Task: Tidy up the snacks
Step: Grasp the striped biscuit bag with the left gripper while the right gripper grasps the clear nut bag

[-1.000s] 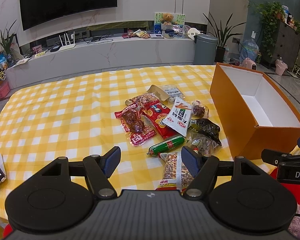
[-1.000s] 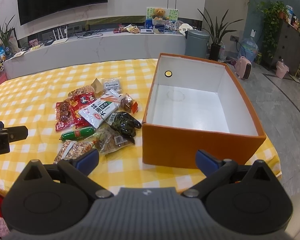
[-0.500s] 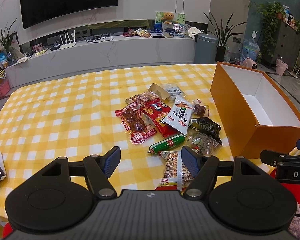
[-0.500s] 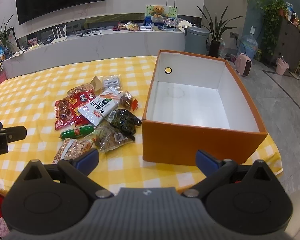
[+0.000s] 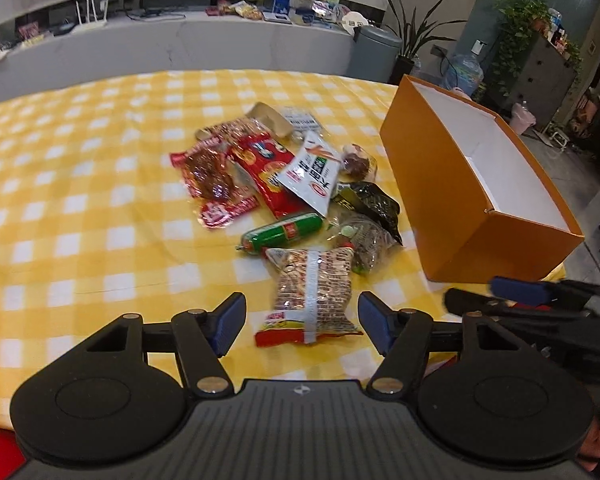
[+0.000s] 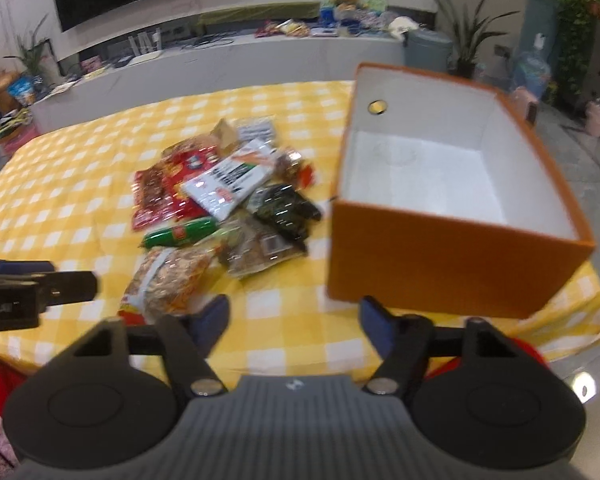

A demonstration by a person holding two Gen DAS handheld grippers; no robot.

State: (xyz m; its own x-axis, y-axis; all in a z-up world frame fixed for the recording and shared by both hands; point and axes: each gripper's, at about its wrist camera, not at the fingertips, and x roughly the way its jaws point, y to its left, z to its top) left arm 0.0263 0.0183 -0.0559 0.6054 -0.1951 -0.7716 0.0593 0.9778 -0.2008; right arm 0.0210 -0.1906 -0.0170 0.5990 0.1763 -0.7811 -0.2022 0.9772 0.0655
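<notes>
Tablecloth [image 5: 80, 184] in yellow and white check covers the whole work surface in front of me. At its right end stands the orange box [image 5: 460, 208], lid off, white inside, nothing in it; a small round hole shows in its far wall in my right wrist view. Left of the box, apart from it, lies the heap of snacks [image 5: 300, 192] in one loose cluster: red packets on the left, a white packet [image 5: 310, 172] across the middle, a dark green packet [image 5: 366, 204] nearest the box, a green sausage stick [image 5: 282, 232] in front of the red ones.

Nearest to me is the peanut packet [image 5: 314, 296], clear with a red bottom edge, lying flat at the front of the heap. My left gripper [image 5: 302, 322] hangs low over it with the packet's lower end between the blue pads; the jaws are closing but stand clear of the wrapper on both sides, nothing grasped. My right gripper [image 6: 296, 322] points at bare cloth just in front of the box, its jaws closing too with nothing between them. Each tool's tip shows at the edge of the other's view.
</notes>
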